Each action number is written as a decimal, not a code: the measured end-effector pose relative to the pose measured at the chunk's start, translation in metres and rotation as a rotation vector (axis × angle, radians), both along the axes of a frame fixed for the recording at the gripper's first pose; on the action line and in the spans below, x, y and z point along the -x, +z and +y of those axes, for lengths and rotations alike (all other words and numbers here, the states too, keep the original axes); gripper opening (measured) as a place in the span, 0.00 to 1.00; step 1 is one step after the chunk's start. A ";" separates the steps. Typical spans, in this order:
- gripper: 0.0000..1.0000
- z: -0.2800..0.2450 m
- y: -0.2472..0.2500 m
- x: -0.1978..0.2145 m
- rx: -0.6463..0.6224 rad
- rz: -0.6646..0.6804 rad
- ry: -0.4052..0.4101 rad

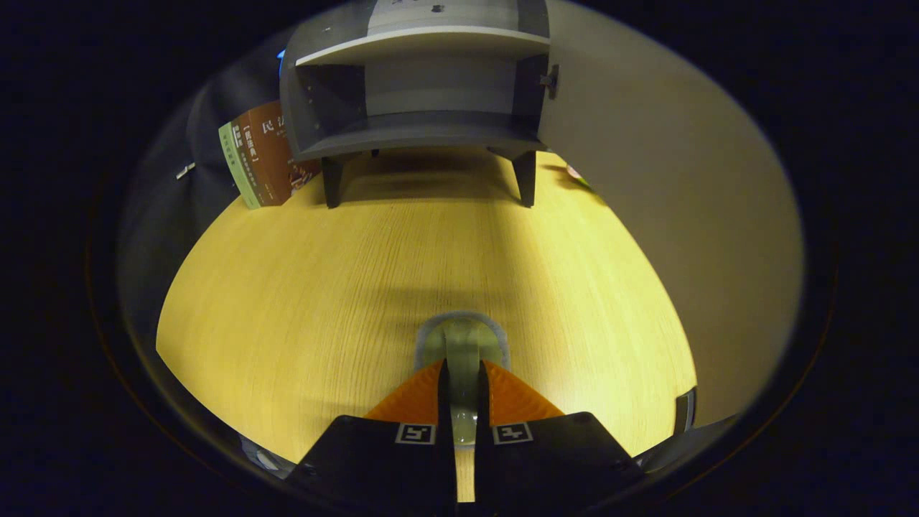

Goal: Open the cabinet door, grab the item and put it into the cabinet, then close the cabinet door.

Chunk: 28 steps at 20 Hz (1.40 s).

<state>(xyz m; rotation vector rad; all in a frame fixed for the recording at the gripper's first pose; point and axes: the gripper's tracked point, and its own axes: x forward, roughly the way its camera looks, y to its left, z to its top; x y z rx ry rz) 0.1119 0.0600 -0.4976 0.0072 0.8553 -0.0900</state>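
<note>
Right at my fingers: the gripper [464, 377] is closed tight on the item [463, 345], a pale green, rounded thing with a grey rim, and both fingers press its upright middle part from either side. What exactly it is, I can't make out. It sits low over the wooden table [287, 287], whether touching or just above I can't tell, with a soft shadow on the wood just beyond it.

Looking further out, well ahead of the fingers, the grey cabinet [423, 86] stands on short dark legs at the far side of the table. Its door [668, 215] is swung wide open on the right, pale and broad. Inside I see one shelf [423, 44] and the bottom compartment below it. Just beside the cabinet on the left, a brown and green book [260, 161] leans upright.
</note>
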 end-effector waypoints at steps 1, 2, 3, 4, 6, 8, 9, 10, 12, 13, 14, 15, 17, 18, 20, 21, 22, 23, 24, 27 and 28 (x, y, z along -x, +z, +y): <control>0.14 0.000 0.013 0.000 -0.003 -0.017 0.002; 0.14 0.001 0.028 -0.001 -0.006 -0.038 0.009; 0.14 0.002 0.044 -0.003 -0.005 -0.059 0.015; 0.14 0.004 0.060 -0.004 -0.005 -0.080 0.020; 0.14 0.007 0.096 -0.007 -0.025 -0.126 0.016; 0.14 0.012 0.132 -0.014 -0.039 -0.176 0.015; 0.14 0.014 0.150 -0.017 -0.045 -0.199 0.020; 0.14 0.016 0.168 -0.020 -0.049 -0.220 0.025; 0.14 0.022 0.201 -0.029 -0.061 -0.255 0.032; 0.14 0.024 0.215 -0.034 -0.068 -0.270 0.031; 0.14 0.026 0.230 -0.041 -0.075 -0.286 0.031; 0.14 0.029 0.245 -0.049 -0.080 -0.304 0.030; 0.14 0.032 0.272 -0.066 -0.074 -0.339 0.038; 0.14 0.032 0.286 -0.075 -0.073 -0.359 0.037; 0.14 0.037 0.311 -0.095 -0.070 -0.395 0.043; 0.14 0.039 0.321 -0.106 -0.063 -0.409 0.050; 0.14 0.043 0.330 -0.116 -0.055 -0.416 0.056; 0.14 0.042 0.340 -0.128 -0.047 -0.430 0.057; 0.14 0.043 0.349 -0.143 -0.039 -0.445 0.056; 0.14 0.040 0.367 -0.185 -0.017 -0.467 0.041; 0.14 0.040 0.369 -0.203 -0.013 -0.471 0.035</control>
